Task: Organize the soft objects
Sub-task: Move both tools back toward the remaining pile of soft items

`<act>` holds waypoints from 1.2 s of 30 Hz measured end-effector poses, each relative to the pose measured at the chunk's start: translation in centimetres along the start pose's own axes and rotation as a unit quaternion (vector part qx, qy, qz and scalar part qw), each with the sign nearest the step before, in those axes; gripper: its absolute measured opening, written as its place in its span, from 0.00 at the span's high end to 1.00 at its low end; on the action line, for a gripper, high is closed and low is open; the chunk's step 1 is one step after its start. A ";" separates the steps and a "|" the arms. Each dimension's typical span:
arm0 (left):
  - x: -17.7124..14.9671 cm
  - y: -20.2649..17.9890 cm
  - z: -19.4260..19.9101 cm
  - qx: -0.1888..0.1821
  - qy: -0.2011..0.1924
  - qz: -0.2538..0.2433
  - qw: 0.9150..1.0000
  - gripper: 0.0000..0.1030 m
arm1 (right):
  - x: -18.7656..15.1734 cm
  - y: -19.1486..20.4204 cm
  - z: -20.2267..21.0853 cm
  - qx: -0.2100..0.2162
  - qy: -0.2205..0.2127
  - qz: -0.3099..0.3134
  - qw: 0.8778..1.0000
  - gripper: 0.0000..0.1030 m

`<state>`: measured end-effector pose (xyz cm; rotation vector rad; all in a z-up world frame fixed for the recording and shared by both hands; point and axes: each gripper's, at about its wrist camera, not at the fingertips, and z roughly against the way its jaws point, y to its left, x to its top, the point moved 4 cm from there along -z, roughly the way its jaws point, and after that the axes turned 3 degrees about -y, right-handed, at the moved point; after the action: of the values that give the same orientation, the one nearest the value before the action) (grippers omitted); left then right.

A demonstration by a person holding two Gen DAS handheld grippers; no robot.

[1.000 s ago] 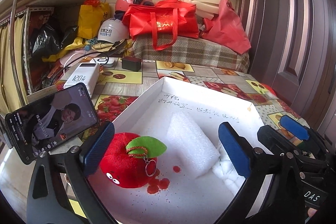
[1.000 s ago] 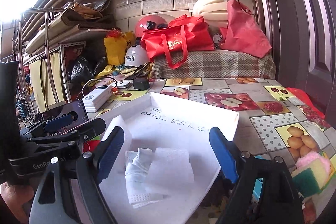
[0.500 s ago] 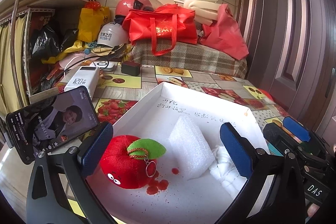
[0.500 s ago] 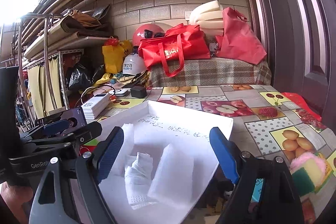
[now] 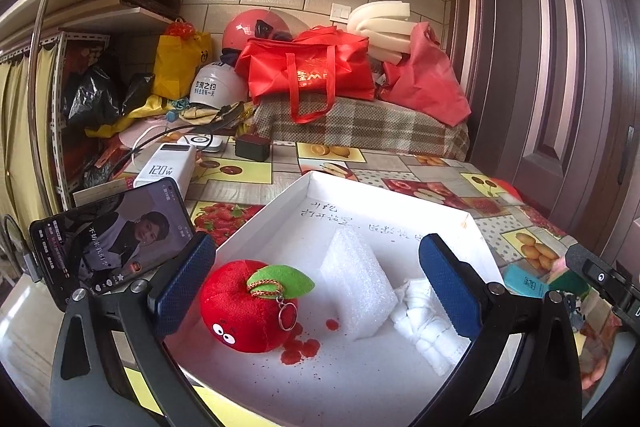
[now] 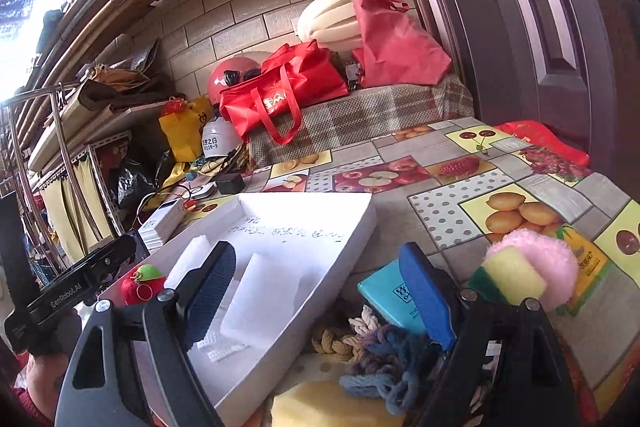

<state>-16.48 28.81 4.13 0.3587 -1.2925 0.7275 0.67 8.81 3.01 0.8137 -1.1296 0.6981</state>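
A white shallow box (image 5: 404,199) lies on the table. In it are a red plush apple (image 5: 246,307), a white foam block (image 5: 358,281) and a folded white cloth (image 5: 424,315). My left gripper (image 5: 316,287) is open and empty, hovering over the box. In the right wrist view the box (image 6: 332,259) is at left with the apple (image 6: 142,285) and foam pieces (image 6: 262,293). My right gripper (image 6: 316,303) is open and empty above the box's right rim, over a knotted rope toy (image 6: 376,351), a yellow sponge (image 6: 332,407), a teal packet (image 6: 390,301) and a pink puff with a yellow-green sponge (image 6: 528,273).
A phone on a stand (image 5: 110,239) plays video at the left. A white power bank (image 5: 166,169) and a black charger (image 5: 252,147) lie behind. Red bags (image 5: 308,75), helmets and foam are piled on a plaid bench at the back. A dark door (image 5: 560,67) is right.
My right gripper has swung right and tilted, from over the box's inside to its right rim and the loose soft items. My left gripper has pulled back slightly.
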 end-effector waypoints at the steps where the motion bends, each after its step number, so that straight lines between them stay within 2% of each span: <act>1: -0.1 -0.5 0.4 -0.004 -0.002 -0.009 1.000 0.00 | 0.1 -0.2 1.0 -0.007 -0.011 0.012 1.000 0.18; 5: -0.9 -3.4 1.7 -0.043 -0.001 -0.049 0.998 0.00 | 0.8 -3.1 4.0 -0.041 -0.038 0.017 0.998 0.18; 9: -1.9 -7.6 3.2 -0.121 0.008 -0.091 0.988 0.00 | 1.2 -8.2 5.3 -0.085 -0.017 0.000 0.996 0.18; 12: -3.0 -11.3 3.9 -0.186 0.040 -0.127 0.973 0.01 | 1.4 -11.2 6.2 -0.106 -0.006 -0.003 0.994 0.18; 15: -4.7 -15.2 4.5 -0.227 0.080 -0.176 0.954 0.01 | 1.4 -13.7 6.7 -0.114 0.009 -0.027 0.993 0.18; 18: -6.4 -18.4 4.6 -0.212 0.099 -0.242 0.942 0.01 | 1.1 -15.2 6.7 -0.105 0.018 -0.064 0.992 0.18; 21: -7.6 -20.4 3.8 -0.192 0.119 -0.281 0.933 0.06 | 0.8 -14.5 5.7 -0.079 0.042 -0.058 0.994 0.18; 23: -8.0 -20.9 3.2 -0.184 0.130 -0.288 0.931 0.22 | 0.7 -13.0 5.3 -0.059 0.046 -0.021 0.997 0.18; 24: -8.2 -21.0 2.8 -0.183 0.139 -0.289 0.929 0.24 | 0.8 -12.1 5.1 -0.053 0.043 0.004 0.998 0.18; 27: -8.5 -20.9 2.2 -0.189 0.157 -0.283 0.927 0.24 | 0.6 -9.4 3.8 -0.038 0.047 0.077 0.995 0.19; 31: -8.7 -20.7 1.6 -0.186 0.172 -0.275 0.928 0.24 | 0.4 -7.8 1.2 -0.028 0.070 0.112 0.991 0.19; 36: -9.6 -21.3 0.9 -0.173 0.195 -0.295 0.919 0.24 | -0.3 -8.0 -1.4 -0.047 0.118 0.119 0.985 0.36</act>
<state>-3.89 9.90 -1.57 0.2746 -0.8396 0.0413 7.85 5.67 0.80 0.5052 -1.0432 0.9085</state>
